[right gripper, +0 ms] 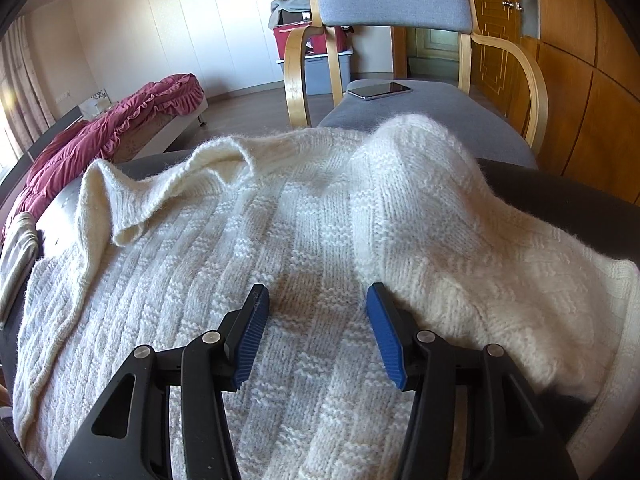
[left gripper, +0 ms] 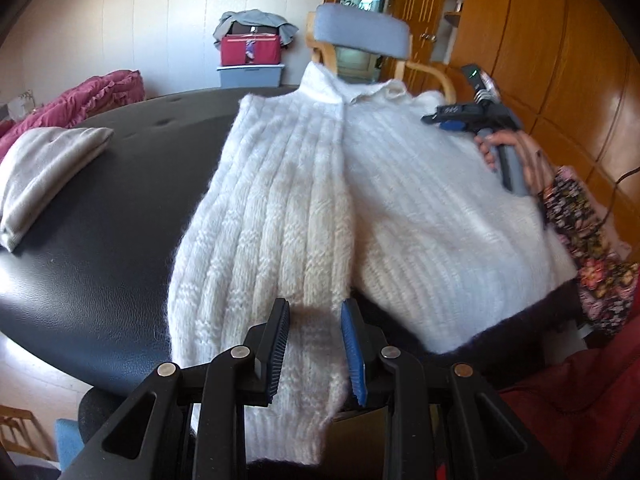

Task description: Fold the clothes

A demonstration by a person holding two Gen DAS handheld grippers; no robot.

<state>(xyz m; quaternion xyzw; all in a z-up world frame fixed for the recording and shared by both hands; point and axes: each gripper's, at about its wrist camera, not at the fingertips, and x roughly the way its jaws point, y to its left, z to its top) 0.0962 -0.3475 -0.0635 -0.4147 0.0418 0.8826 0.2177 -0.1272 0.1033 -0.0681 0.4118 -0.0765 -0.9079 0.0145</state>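
A white knitted sweater point(left gripper: 360, 200) lies on a black leather surface point(left gripper: 100, 260), collar at the far end. Its left sleeve point(left gripper: 260, 240) is folded in over the body and runs toward me. My left gripper point(left gripper: 316, 308) is open just above that sleeve's cuff end, jaws either side of it. My right gripper point(left gripper: 434, 119) hovers over the sweater's far right shoulder. In the right wrist view the right gripper point(right gripper: 316, 296) is open and empty above the sweater's body point(right gripper: 240, 280), with the right sleeve point(right gripper: 440, 232) bunched to its right.
A folded beige garment point(left gripper: 44, 172) lies at the left of the black surface. A grey chair with wooden arms point(right gripper: 400, 0) stands beyond the sweater, a phone point(right gripper: 378, 90) on its seat. A bed with a maroon cover point(right gripper: 120, 120) is at the far left.
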